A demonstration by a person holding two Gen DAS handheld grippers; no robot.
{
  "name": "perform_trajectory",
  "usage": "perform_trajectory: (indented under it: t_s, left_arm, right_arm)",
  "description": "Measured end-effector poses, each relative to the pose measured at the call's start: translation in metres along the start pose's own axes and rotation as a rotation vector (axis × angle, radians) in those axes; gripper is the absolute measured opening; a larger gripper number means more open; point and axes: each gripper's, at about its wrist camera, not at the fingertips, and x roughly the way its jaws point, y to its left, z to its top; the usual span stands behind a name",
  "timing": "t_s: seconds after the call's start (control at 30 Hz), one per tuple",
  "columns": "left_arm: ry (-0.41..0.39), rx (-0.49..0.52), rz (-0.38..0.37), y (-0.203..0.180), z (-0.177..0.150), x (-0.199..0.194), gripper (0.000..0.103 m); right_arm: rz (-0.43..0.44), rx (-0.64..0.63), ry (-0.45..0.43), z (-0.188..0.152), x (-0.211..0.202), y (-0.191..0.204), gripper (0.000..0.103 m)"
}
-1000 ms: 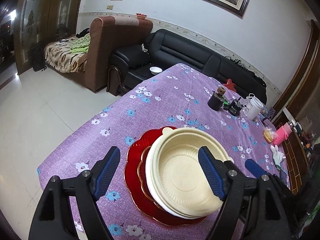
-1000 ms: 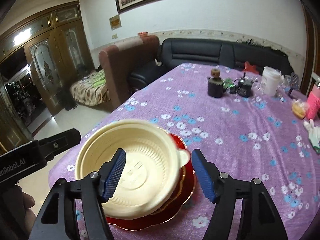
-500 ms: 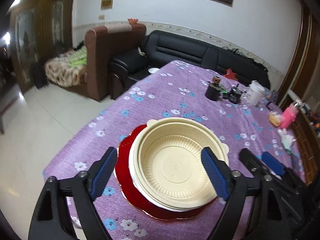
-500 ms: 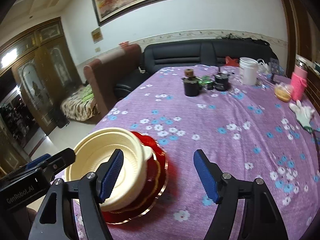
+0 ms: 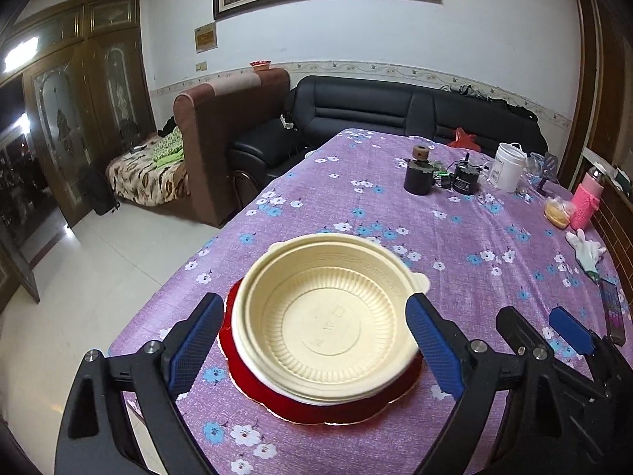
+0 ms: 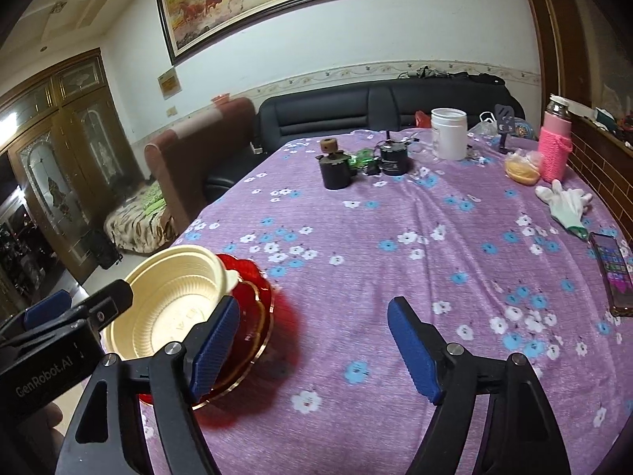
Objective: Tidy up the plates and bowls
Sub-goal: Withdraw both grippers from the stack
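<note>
I see the tabletop point(image 5: 455, 237), draped in a purple flowered cloth, filling both views. Near its front left corner lies a red plate point(image 5: 336, 407) with a scalloped gilt edge; a cream bowl point(image 5: 328, 316) sits nested on top of it, with what looks like a white rim just beneath the bowl. My left gripper point(image 5: 312, 346) frames the bowl, its blue fingers point(image 5: 194, 346) wide apart, flanking the bowl without pressing on it; they have just been opening. My right gripper point(image 6: 314, 350) hangs over bare cloth to the right of the stack, fingers point(image 6: 411, 350) spread wide with nothing between them, likewise just opening. Toward the far end stand a white tub point(image 6: 449, 132), a pink bottle point(image 6: 556, 146) and a dark jar point(image 6: 335, 170); a white glove point(image 6: 565, 206) and a phone point(image 6: 611, 267) lie along the right edge.
</note>
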Motion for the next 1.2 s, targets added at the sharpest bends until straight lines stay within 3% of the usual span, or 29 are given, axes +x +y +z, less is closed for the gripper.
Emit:
perform_trajectory:
  t_s: [0.7, 1.2]
  left_arm:
    - [0.015, 0.071, -0.009, -0.051, -0.011, -0.005, 0.095]
    - [0.035, 0.078, -0.029, -0.057, -0.015, 0.002, 0.096]
  right_arm:
    - [-0.092, 0.007, 0.007, -0.017, -0.011, -0.043, 0.086]
    - [-0.099, -0.011, 0.035, -0.023, -0.006, -0.04, 0.086]
